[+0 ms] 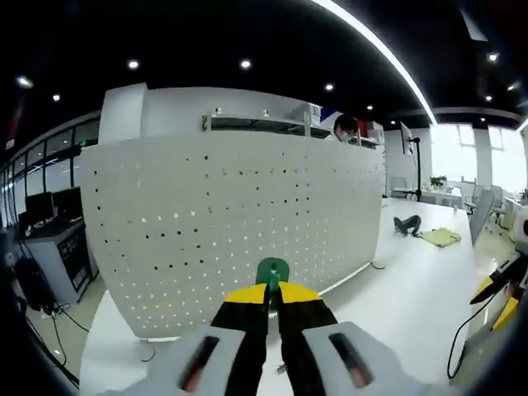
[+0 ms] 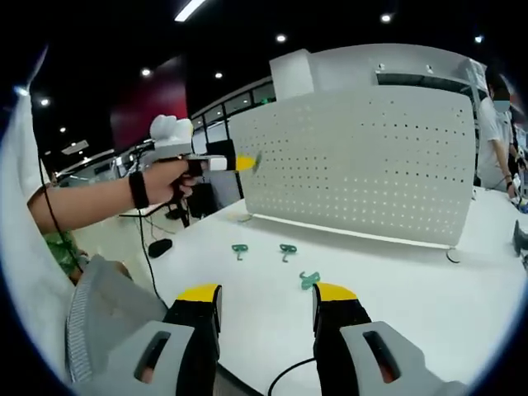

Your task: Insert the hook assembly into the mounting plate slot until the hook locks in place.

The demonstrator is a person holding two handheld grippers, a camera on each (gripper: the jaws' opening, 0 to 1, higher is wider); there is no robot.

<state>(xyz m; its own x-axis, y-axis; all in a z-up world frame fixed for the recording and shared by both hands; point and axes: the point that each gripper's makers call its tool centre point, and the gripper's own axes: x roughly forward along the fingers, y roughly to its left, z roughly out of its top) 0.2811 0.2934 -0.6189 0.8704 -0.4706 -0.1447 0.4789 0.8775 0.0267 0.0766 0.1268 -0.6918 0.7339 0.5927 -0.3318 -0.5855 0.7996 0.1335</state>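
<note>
A white perforated mounting plate (image 1: 231, 214) stands upright on the white table (image 1: 396, 305). My left gripper (image 1: 272, 290) is shut on a green hook (image 1: 272, 271), held just in front of the plate's lower holes. In the right gripper view, a hand holds that left gripper (image 2: 239, 162) at the left end of the plate (image 2: 363, 165). My right gripper (image 2: 266, 295) is open and low over the table, with nothing between its jaws. Three loose green hooks (image 2: 239, 249) (image 2: 287, 249) (image 2: 309, 280) lie on the table ahead of it.
A person (image 1: 345, 128) stands behind the plate. A yellow cloth (image 1: 441, 237) and a dark object (image 1: 407, 223) lie far right on the table. My right gripper (image 1: 495, 289) shows at the right edge. A black cable (image 2: 285, 375) runs near the front edge.
</note>
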